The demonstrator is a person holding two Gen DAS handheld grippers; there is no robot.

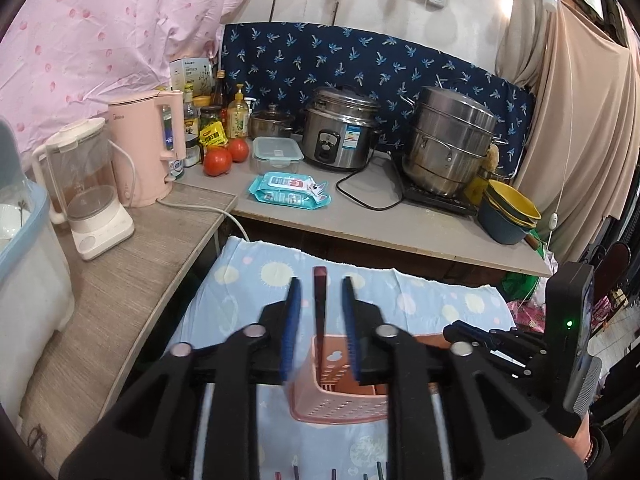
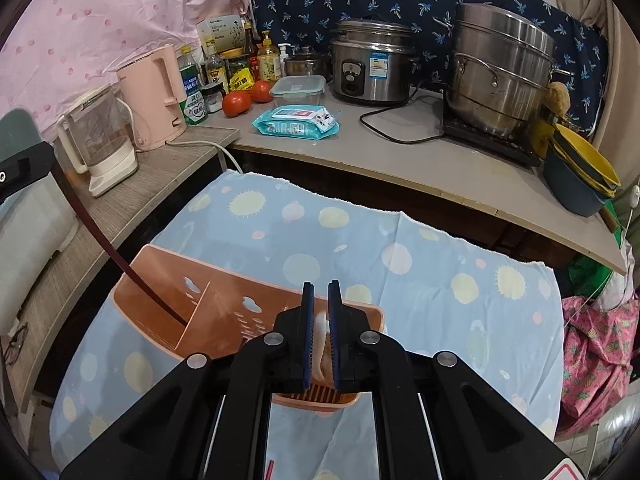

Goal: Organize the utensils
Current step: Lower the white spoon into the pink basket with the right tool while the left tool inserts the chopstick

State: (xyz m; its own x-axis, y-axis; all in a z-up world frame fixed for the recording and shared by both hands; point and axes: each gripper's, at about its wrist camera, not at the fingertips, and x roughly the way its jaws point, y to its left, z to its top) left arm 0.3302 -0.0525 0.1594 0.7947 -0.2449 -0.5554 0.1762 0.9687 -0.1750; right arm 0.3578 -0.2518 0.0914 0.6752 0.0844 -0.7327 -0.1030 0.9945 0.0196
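1. Step in hand, as judged: loading the caddy. One stick just set in, one white piece about to go in.
2. Left claw [image 1: 321,292]: spread wide above the caddy's left side. Gap visible on both sides of the stick, so apparently no grip on it.
3. Stick [image 2: 100,236]: dark red-brown and slim. Foot in the caddy's left compartment, leaning up and left, top standing between the left claw's pads.
4. Caddy [image 2: 172,268]: pink perforated plastic, split by a divider. Standing on the cloth directly under both claws.
5. Right claw [image 2: 321,286]: pads pressed nearly together, pinching the white piece. Poised over the caddy's right compartment, just beside the rim.
6. White piece [image 2: 320,340]: pale and rounded, kind not clear, perhaps a spoon. Mostly hidden between the pads.
7. Cloth [image 2: 400,300]: blue with pale suns, otherwise bare to the right of the caddy.
8. Loose sticks [image 1: 296,472]: several ends showing at the bottom edge of the left wrist view, near the caddy and not yet sorted.
9. Worktop [image 2: 360,152]: behind the cloth, well apart, carrying pots and bottles. No part in the task.
10. Next move, as judged: lower the white piece into the right compartment and spread the right claw. Lift the left claw straight up, clear of the stick, without tipping it.
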